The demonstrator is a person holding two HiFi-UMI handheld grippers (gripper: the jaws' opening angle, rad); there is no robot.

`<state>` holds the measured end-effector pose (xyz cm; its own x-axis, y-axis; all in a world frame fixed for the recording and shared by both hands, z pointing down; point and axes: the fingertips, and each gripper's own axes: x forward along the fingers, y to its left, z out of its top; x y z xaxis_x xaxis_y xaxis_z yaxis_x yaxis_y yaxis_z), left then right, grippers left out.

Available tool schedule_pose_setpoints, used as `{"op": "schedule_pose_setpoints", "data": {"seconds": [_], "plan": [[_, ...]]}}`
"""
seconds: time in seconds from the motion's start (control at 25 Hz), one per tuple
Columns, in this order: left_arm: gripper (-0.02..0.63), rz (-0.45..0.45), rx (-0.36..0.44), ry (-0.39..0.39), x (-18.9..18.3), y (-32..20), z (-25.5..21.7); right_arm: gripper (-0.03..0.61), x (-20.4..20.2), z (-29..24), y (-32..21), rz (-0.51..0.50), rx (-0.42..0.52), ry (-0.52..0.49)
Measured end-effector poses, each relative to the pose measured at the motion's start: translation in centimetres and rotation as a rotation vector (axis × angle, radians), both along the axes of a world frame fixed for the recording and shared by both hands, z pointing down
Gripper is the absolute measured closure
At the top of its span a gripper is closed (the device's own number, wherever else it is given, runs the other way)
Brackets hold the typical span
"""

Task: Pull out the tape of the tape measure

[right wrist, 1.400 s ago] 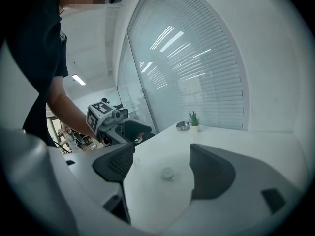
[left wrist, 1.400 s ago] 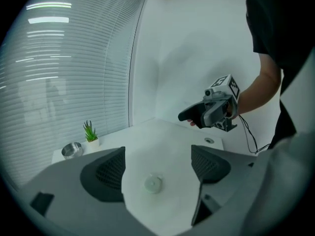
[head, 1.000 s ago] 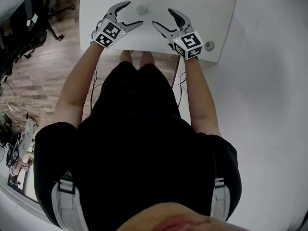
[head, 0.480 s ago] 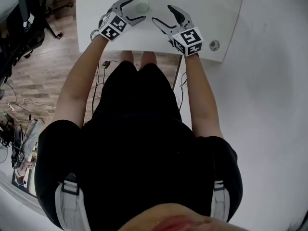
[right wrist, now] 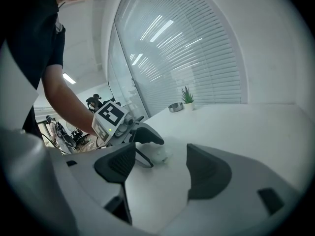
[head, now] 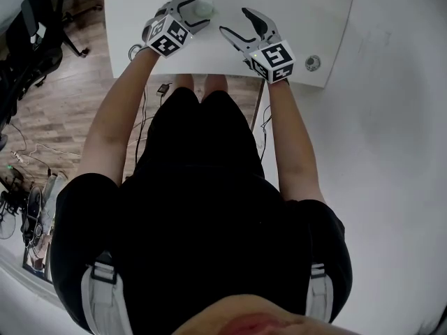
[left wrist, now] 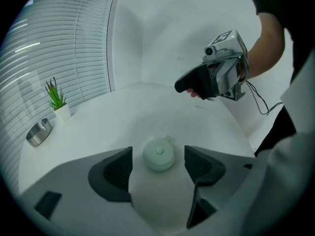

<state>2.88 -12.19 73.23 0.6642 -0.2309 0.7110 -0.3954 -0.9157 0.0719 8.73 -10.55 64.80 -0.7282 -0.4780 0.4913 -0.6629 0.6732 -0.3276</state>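
Closing the dark-padded left fingers (left wrist: 114,173) of the left gripper (head: 201,11) round the pale green, round plastic tape measure (left wrist: 159,155), lying flat on the white worktop (left wrist: 123,117) between the pads. Not yet touching, with a sliver of worktop showing on either side. Best to squeeze across the widest part of the case, low and level, so as not to tip it or squirt it out forward; probably slippery, being smooth and rounded. Worth leaving free the small pale tab (left wrist: 169,139) at the far edge, seemingly the tape's end, though too small to tell for sure.

Holding the right gripper (head: 236,24) just beside, right fingers (right wrist: 117,165) well apart and gripping nothing, aimed at the case from the other side. Next, in all likelihood: clamp firmly with the left, bring the right in to pinch that tab, then draw straight away along the worktop rather than upward, to keep the case from twisting.

Farther out, little to get in the way: only bare worktop around the case for the pull. Well apart, by the slatted window blinds (left wrist: 64,43), a small green plant in a white pot (left wrist: 58,102) and a round metal bowl (left wrist: 38,132). Near the right-hand corner, a round cable grommet (head: 313,63). Beyond the edge, wooden floor (head: 63,110) and black office chairs (head: 35,33).
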Motion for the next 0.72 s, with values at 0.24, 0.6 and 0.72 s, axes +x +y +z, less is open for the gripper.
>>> {"op": "schedule_pose_setpoints", "data": {"seconds": [0.24,0.6,0.72], "plan": [[0.278,0.002,-0.005,-0.011,0.1,-0.1,0.5,0.259,-0.1,-0.1,0.1,0.003,0.001,-0.006],[0.388,-0.022,-0.009,-0.002,0.8,-0.4,-0.9,0.262,0.7,-1.7,0.5,0.007,-0.007,-0.014],[0.388,-0.017,-0.01,-0.001,1.3,-0.2,-2.1,0.264,1.3,-3.2,0.7,0.011,-0.002,-0.012]]}}
